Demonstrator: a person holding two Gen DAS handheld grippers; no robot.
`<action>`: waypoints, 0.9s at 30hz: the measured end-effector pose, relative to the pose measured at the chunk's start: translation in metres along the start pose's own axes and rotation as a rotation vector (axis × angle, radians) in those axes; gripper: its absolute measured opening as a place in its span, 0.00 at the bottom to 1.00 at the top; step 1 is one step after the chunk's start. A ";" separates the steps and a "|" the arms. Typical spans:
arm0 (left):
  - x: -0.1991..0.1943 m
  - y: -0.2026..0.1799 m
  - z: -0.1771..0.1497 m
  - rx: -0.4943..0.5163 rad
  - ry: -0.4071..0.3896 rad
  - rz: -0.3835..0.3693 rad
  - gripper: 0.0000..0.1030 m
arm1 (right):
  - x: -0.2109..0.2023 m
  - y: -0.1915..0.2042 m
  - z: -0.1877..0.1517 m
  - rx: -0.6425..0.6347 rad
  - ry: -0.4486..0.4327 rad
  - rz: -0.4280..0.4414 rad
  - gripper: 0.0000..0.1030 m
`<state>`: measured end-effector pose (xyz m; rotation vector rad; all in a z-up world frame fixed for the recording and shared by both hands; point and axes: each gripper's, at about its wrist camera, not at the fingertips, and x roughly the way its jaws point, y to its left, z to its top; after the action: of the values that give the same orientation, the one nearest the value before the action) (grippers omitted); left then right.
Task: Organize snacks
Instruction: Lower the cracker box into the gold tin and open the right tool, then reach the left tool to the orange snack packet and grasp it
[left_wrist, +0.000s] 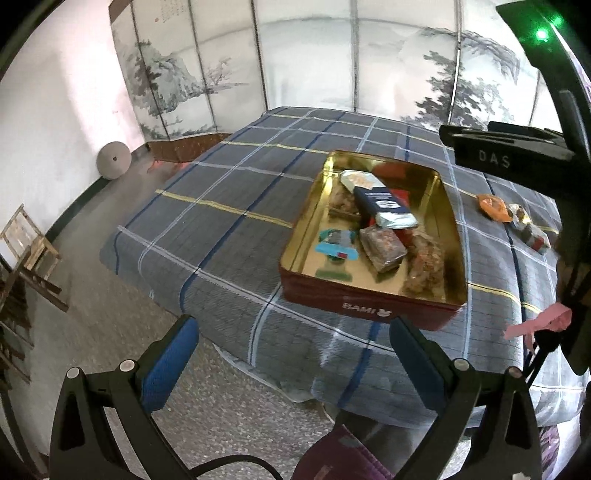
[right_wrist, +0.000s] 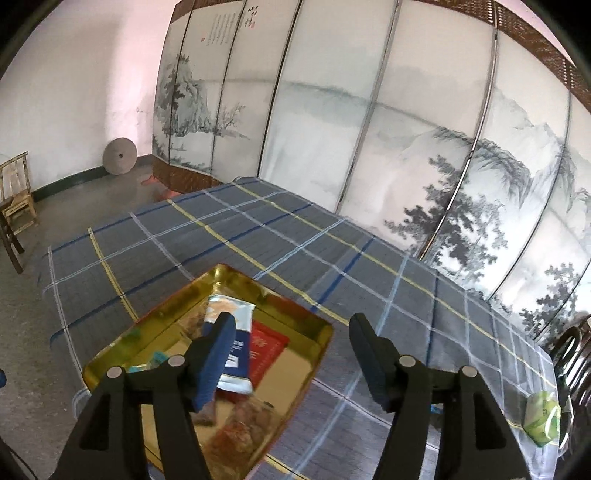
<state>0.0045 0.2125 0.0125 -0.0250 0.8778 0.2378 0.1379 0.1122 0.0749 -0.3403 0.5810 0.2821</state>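
A red tin (left_wrist: 369, 308) with a gold lining sits near the front edge of a tabletop (left_wrist: 236, 192) draped in grey plaid cloth, wide bare cloth stretching behind and to its left. Inside lie wrapped snacks, among them a navy-and-silver packet (left_wrist: 384, 205), a teal-wrapped piece (left_wrist: 338, 245) and brown bars (left_wrist: 384, 245). More snacks wait loose on the cloth to the tin's right: an orange wrapper (left_wrist: 493, 206) and, farther off, a green packet (right_wrist: 541, 417). The left gripper (left_wrist: 293, 365) hangs at the table's front edge, jaws wide apart and empty. The right gripper (right_wrist: 291, 362) hovers over the tin, jaws parted, nothing between them. A painted folding screen (right_wrist: 369, 129) closes off the far side.
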 end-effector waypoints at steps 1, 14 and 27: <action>-0.001 -0.004 0.001 0.011 -0.002 0.001 0.99 | -0.003 -0.003 -0.002 0.003 -0.002 -0.003 0.64; -0.013 -0.093 0.042 0.245 0.006 -0.152 0.99 | -0.019 -0.138 -0.117 0.201 0.127 -0.027 0.64; 0.055 -0.235 0.127 0.495 0.064 -0.318 0.99 | -0.031 -0.312 -0.250 0.535 0.239 -0.218 0.64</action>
<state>0.1855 0.0093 0.0341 0.2874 0.9632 -0.2822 0.1015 -0.2730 -0.0301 0.0839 0.8206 -0.1301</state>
